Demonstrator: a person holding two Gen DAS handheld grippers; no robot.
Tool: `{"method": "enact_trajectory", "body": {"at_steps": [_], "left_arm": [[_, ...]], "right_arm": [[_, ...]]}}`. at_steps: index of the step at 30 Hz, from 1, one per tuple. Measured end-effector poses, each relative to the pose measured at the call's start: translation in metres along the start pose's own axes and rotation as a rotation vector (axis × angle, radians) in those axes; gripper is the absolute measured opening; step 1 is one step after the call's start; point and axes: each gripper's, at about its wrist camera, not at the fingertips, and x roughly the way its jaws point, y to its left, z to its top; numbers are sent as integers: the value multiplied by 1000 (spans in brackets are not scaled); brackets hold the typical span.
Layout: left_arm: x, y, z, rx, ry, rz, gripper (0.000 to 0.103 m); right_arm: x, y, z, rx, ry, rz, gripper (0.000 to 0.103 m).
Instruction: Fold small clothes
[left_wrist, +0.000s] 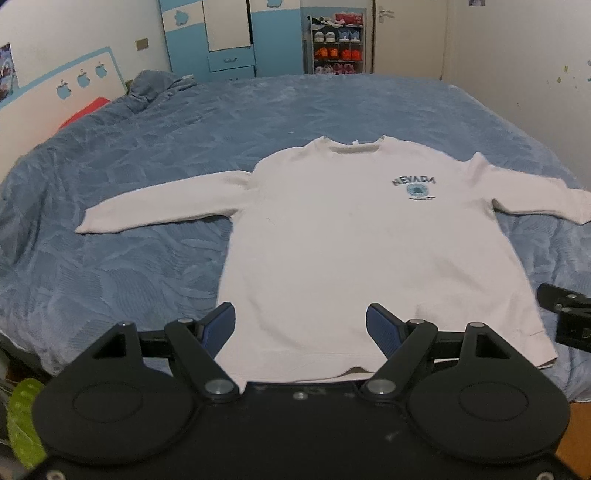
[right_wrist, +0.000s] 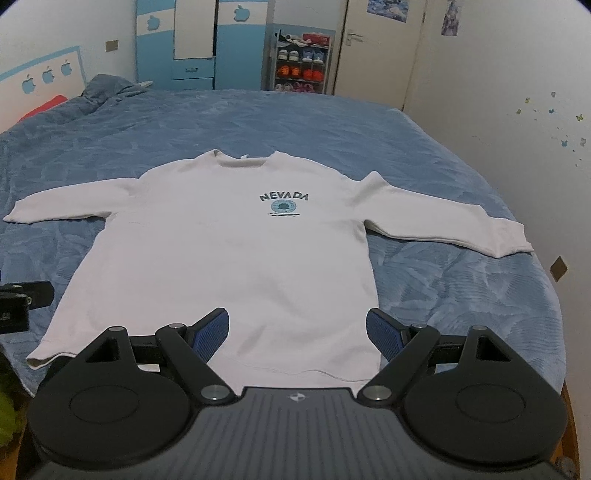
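A white long-sleeved sweatshirt (left_wrist: 332, 240) (right_wrist: 229, 258) with a dark "NEVADA" print lies flat and face up on the blue bedspread (left_wrist: 129, 258) (right_wrist: 443, 288), both sleeves spread out sideways, hem toward me. My left gripper (left_wrist: 301, 321) hovers open over the hem's left half, nothing between its blue pads. Over the right half of the hem my right gripper (right_wrist: 297, 328) is open too and holds nothing. Each gripper shows as a black part at the edge of the other's view.
The bed (right_wrist: 295, 122) fills most of both views, with a rumpled blue pillow (left_wrist: 155, 86) and something red (left_wrist: 85, 110) at its far left. Beyond stand a blue wardrobe (right_wrist: 195, 44), a shoe rack (right_wrist: 301, 62) and a door (right_wrist: 373, 51). A wall (right_wrist: 517, 147) runs close along the bed's right side.
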Motion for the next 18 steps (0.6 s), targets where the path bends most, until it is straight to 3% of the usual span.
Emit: {"method": "enact_trajectory", "body": {"at_steps": [8, 15, 18], "left_arm": [[15, -2, -2, 38, -37, 23, 80], [42, 16, 3, -36, 16, -67, 80], [60, 32, 10, -60, 14, -87, 80]], "right_arm": [[12, -2, 0, 22, 20, -15, 99], [30, 5, 1, 7, 33, -35, 99], [42, 11, 14, -30, 4, 9, 99]]}}
